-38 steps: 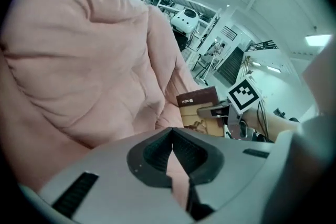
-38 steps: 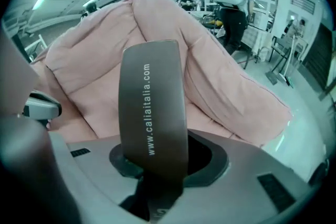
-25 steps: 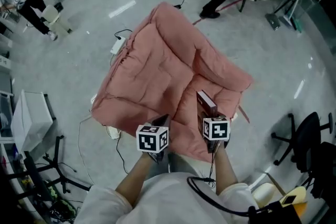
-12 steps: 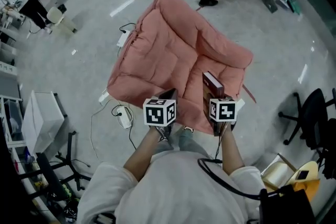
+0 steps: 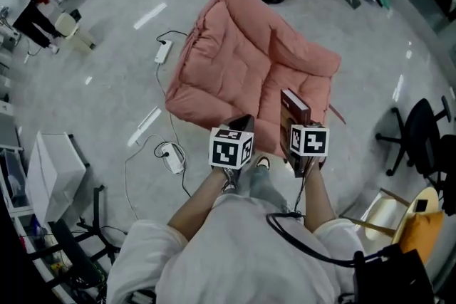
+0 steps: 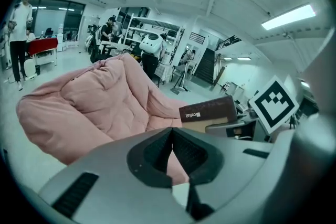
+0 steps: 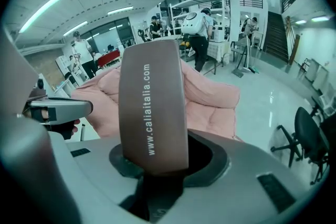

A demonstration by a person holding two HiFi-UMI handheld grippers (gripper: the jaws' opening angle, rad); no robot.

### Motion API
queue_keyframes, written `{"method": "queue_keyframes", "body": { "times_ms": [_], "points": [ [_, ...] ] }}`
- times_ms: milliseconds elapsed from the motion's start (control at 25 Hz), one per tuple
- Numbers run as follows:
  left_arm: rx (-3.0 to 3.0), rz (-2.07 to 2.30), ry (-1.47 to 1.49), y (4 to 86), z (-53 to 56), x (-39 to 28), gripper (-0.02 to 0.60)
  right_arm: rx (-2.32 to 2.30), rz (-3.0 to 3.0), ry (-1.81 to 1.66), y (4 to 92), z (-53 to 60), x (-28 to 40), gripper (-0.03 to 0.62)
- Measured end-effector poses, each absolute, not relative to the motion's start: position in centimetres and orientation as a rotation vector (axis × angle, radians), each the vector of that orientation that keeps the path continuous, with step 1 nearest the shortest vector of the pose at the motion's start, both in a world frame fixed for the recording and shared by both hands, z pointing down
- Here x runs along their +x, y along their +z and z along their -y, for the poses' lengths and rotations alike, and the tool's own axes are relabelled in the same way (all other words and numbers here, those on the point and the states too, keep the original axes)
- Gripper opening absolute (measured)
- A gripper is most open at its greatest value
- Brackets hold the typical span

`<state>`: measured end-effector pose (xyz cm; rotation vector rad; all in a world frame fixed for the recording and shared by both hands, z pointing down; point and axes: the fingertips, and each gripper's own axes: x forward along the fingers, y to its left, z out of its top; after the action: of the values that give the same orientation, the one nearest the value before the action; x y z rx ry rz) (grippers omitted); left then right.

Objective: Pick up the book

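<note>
Pink padded sofa [image 5: 242,60] on grey floor [image 5: 107,82]

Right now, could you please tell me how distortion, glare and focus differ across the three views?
Head view: mild wide-angle bowing, white glare streaks on the glossy floor, otherwise sharp. Left gripper view: strong fisheye with dark corners, the ceiling lights bent and blown out. Right gripper view: same fisheye; the book fills the centre, its spine print legible, the pink cushion behind clear.

My left gripper [image 6: 172,153] and right gripper [image 7: 157,165] are grey, with black-and-white marker cubes [image 5: 231,148]. I wear a white shirt [image 5: 235,256], and a black cable [image 5: 269,221] crosses it.
</note>
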<state>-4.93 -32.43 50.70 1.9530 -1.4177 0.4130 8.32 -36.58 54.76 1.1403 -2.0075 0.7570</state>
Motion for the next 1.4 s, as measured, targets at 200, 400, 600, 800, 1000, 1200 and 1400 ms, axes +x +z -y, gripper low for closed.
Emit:
{"method": "queue_keyframes", "body": {
  "times_ms": [200,400,600,800,1000,1200,1400],
  "points": [
    [2.036,1.399,0.425,49.7,29.0,-6.3,0.009,1.222,1.984,0.738,53.2,33.8,7.8,0.16],
    [2.058,1.342,0.415,50.0,26.9,-6.1,0.009,1.287,1.957,0.719,52.3,31.3,8.4,0.16],
    [2.11,1.265,0.441,50.0,25.3,-4.1,0.009,1.364,1.909,0.739,52.0,28.7,10.2,0.16],
    [2.146,1.198,0.454,50.2,24.3,-1.9,0.009,1.436,1.871,0.763,51.9,26.5,12.3,0.16],
    [2.185,1.108,0.519,50.5,23.5,1.6,0.009,1.493,1.833,0.813,52.0,23.7,14.2,0.16],
    [2.236,1.041,0.573,50.5,22.9,5.5,0.009,1.55,1.799,0.85,52.3,22.0,16.8,0.16],
    [2.266,0.997,0.639,51.1,21.6,9.1,0.009,1.638,1.77,0.89,52.5,19.7,21.0,0.16]
  ]
}}
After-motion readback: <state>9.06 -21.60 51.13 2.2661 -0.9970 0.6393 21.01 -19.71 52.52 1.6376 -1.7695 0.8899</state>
